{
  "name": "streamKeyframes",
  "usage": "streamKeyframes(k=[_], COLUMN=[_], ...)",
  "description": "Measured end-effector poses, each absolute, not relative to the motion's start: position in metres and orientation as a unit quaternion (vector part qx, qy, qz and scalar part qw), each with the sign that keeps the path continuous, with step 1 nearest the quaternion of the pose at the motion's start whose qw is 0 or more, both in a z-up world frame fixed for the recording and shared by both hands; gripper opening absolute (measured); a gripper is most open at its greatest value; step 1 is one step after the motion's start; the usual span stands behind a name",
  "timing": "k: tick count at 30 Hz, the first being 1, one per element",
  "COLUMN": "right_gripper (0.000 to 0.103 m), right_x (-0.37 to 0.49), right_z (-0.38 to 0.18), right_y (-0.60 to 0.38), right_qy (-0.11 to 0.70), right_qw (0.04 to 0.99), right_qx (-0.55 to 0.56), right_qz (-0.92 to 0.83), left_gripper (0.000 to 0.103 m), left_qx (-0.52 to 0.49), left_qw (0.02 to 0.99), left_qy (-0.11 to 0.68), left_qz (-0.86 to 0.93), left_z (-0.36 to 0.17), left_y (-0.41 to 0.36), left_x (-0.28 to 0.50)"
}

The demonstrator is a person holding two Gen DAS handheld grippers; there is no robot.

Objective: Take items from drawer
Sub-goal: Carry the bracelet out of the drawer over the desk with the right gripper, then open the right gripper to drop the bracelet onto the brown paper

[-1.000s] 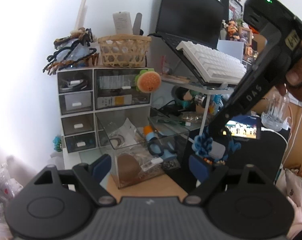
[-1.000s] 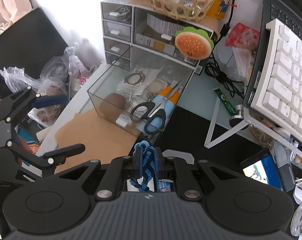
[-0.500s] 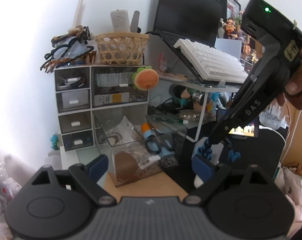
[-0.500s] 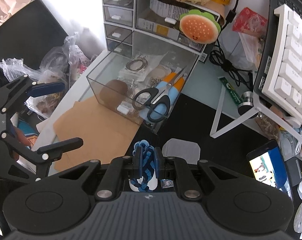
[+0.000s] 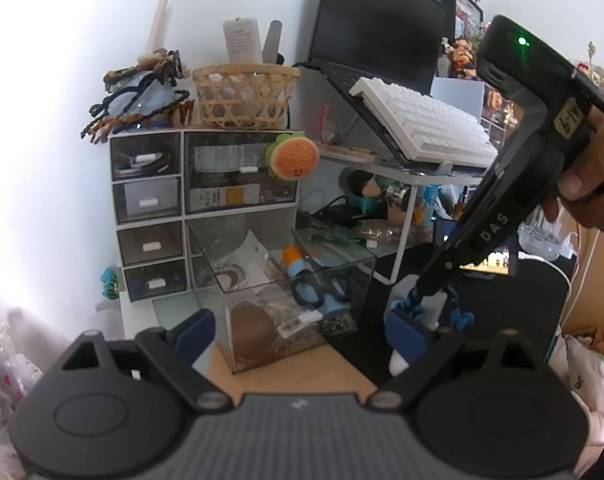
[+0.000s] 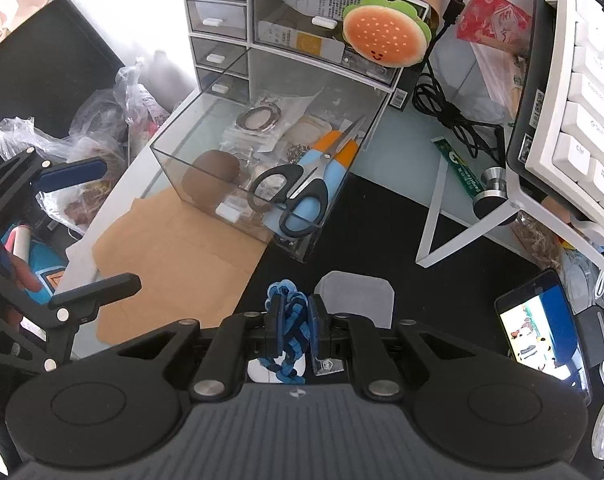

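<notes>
The clear drawer (image 6: 174, 168) stands pulled out of the white organizer (image 6: 262, 60). It holds black-handled scissors (image 6: 290, 196), a brown round item (image 6: 212, 172) and small packets. My right gripper (image 6: 294, 320) is shut on a blue braided cord (image 6: 292, 332), low over the black mat (image 6: 442, 288) in front of the drawer. In the left wrist view the right gripper (image 5: 422, 300) and the cord (image 5: 458, 316) show to the right of the drawer (image 5: 286, 280). My left gripper (image 5: 298, 332) is open and empty, in front of the drawer; it also shows in the right wrist view (image 6: 82, 228).
A brown paper sheet (image 6: 182, 264) lies before the drawer. A white keyboard (image 6: 590, 112) rests on a stand at the right, a phone (image 6: 542, 320) below it. A burger plush (image 6: 386, 40) hangs on the organizer. Plastic bags (image 6: 94, 128) sit at the left.
My right gripper has carried the blue cord away from the drawer and down toward the black mat. My left gripper has stayed open, shifting slightly.
</notes>
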State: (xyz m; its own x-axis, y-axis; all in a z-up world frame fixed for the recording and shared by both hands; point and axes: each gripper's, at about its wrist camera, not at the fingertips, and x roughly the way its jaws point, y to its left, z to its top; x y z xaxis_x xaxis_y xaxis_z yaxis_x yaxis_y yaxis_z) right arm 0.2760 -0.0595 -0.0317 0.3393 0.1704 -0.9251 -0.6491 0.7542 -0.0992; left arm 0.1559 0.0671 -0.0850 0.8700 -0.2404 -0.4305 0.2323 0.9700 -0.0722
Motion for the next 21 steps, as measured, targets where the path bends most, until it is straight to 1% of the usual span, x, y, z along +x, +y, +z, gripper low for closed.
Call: streamKeyframes(k=[13, 21], right_gripper=[0.014, 0.015], right_x=[0.2769, 0.2755], right_z=[-0.0262, -0.0324], right_y=[-0.0587, -0.0589], right_qy=[0.506, 0.513], right_qw=[0.790, 0.785], right_qx=[-0.237, -0.238], right_qz=[0.253, 0.253], left_gripper=[0.095, 0.095], left_qx=[0.003, 0.007], left_qw=[0.963, 0.960], left_qy=[0.232, 0.240], left_qz=[-0.138, -0.147], left_z=[-0.0879, -0.0911], left_y=[0.0657, 0.0641], left_x=[0.1569, 0.1574])
